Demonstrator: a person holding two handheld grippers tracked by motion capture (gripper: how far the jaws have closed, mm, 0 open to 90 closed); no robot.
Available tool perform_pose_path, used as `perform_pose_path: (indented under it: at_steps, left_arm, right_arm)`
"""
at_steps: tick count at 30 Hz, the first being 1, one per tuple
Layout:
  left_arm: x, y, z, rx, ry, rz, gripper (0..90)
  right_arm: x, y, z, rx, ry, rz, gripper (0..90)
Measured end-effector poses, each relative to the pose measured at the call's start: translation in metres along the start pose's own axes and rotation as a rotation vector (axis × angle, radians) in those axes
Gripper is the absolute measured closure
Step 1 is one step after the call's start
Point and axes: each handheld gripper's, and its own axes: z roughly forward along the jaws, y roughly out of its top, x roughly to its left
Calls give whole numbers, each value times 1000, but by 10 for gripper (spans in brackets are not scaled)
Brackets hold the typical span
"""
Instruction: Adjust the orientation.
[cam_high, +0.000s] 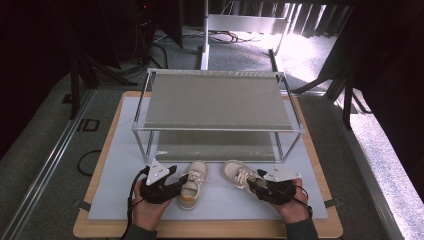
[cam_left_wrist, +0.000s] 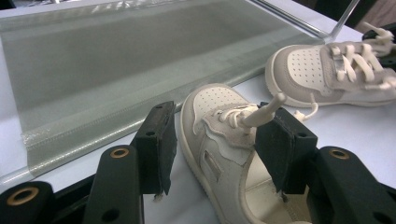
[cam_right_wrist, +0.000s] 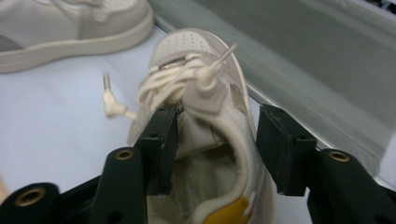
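Beige shoes (cam_high: 192, 184) — grippers (cam_high: 172, 186) straddling, unclosed

Both small cream-and-grey perforated leather sneakers (cam_high: 192, 184) have yellow heel patches, sitting on the pale lilac table mat (cam_high: 120, 165), black jaws.

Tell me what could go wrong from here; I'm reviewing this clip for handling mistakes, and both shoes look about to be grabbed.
1. The left hand-held gripper straddles only one side wall of the left shoe, so it might tilt or slip once lifted.
2. Loose laces on the right shoe could snag on the right hand-held gripper.
3. The rack stands just beyond both shoes; a lift could bump its front rail.
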Motion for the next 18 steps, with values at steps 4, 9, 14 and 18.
perform_pose_path:
  at_steps: [4, 9, 14, 18]
  left_arm:
    - [0, 0, 0, 0, 1, 0, 474]
    - [0, 0, 0, 2, 0, 3, 475]
    - [-3, -1, -2, -5, -4, 4, 475]
    - [-6, -1, -6, -14, -17, 14, 474]
  right_arm:
    - [-6, -2, 0, 5, -29, 42, 494]
    - [-16, -11, -10, -37, 6, 128, 399]
    - [-12, -19, -16, -46, 23, 112, 282]
    - [-6, -27, -14, -28, 22, 94, 264]
